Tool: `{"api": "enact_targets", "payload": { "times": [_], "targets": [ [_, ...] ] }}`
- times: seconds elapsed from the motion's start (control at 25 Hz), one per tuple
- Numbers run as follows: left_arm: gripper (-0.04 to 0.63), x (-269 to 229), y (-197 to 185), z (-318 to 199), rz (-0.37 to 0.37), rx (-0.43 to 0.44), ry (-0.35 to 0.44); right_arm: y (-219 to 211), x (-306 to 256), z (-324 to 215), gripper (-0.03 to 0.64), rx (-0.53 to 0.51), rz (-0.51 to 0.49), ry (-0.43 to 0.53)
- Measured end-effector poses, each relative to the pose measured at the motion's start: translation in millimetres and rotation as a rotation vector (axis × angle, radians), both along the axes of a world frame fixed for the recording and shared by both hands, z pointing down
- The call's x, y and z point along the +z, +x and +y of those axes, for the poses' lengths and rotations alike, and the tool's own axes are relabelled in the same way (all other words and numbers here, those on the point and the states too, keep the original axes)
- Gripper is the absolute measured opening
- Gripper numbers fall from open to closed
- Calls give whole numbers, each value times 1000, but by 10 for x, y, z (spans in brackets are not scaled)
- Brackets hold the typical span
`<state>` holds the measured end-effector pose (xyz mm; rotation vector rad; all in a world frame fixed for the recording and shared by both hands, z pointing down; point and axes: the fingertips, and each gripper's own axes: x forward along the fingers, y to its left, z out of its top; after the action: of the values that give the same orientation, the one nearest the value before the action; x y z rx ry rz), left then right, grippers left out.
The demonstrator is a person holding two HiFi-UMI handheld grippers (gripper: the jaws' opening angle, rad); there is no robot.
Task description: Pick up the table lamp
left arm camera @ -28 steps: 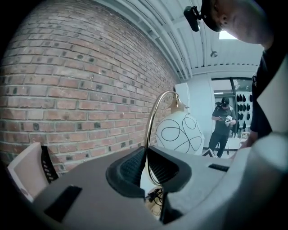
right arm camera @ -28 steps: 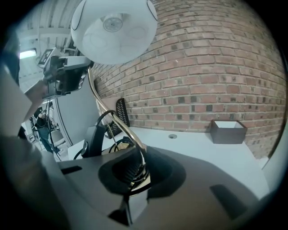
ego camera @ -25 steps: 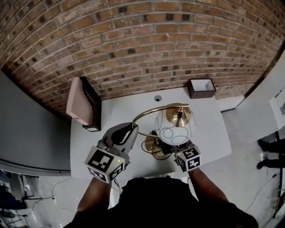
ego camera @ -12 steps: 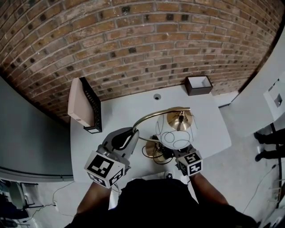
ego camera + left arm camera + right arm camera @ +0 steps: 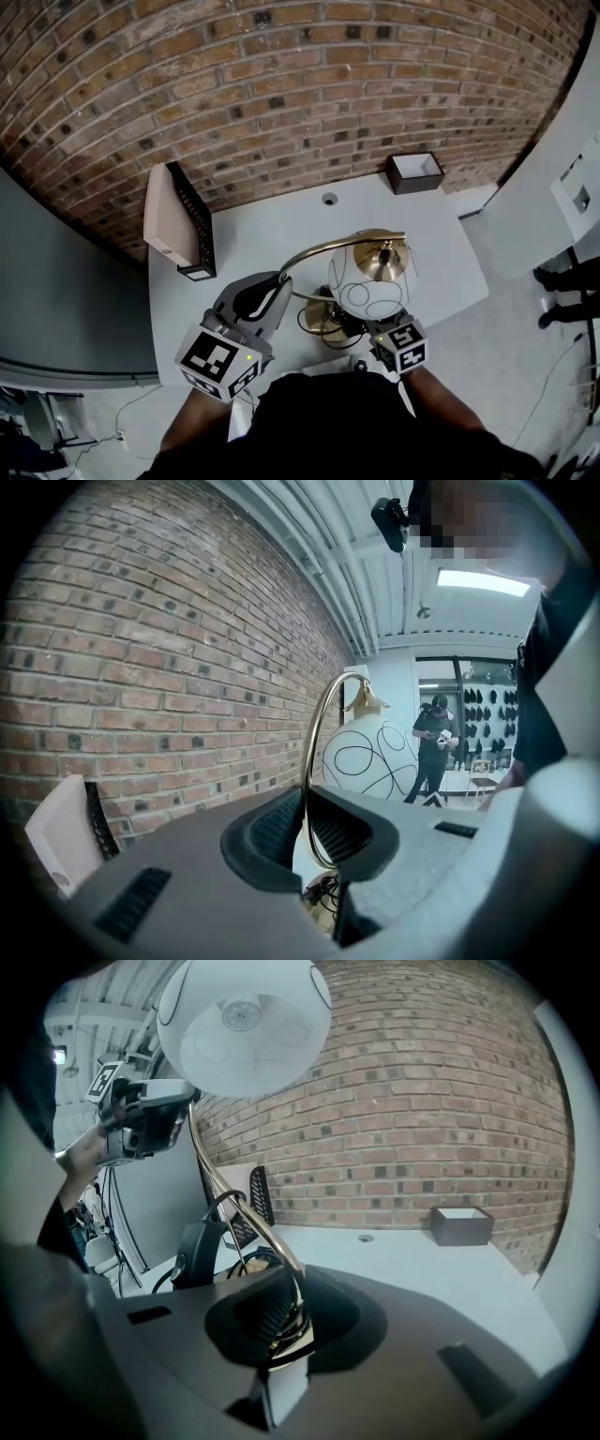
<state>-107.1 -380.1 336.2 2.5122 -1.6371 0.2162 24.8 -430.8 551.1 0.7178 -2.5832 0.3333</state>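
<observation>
Holding the table lamp [image 5: 367,281] w/ both grippers. Left gripper [image 5: 305,808] is closed narrow on the curved brass stem [image 5: 306,766]; right gripper [image 5: 281,1314] is clamped on the stem's lower end. Globe shade [image 5: 244,1021] hangs ahead of and above right gripper, over the white worktop [image 5: 272,225].

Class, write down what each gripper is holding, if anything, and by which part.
Both hold the table lamp: the left gripper clamps its curved brass arm partway up, and the right gripper clamps the same arm lower down.
</observation>
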Motion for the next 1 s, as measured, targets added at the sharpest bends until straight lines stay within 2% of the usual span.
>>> {"api": "enact_targets", "payload": {
  "times": [1.0],
  "targets": [
    [32, -7, 42, 22, -6, -7, 4, 20, -1, -16, 48, -3, -10, -2]
  ]
}}
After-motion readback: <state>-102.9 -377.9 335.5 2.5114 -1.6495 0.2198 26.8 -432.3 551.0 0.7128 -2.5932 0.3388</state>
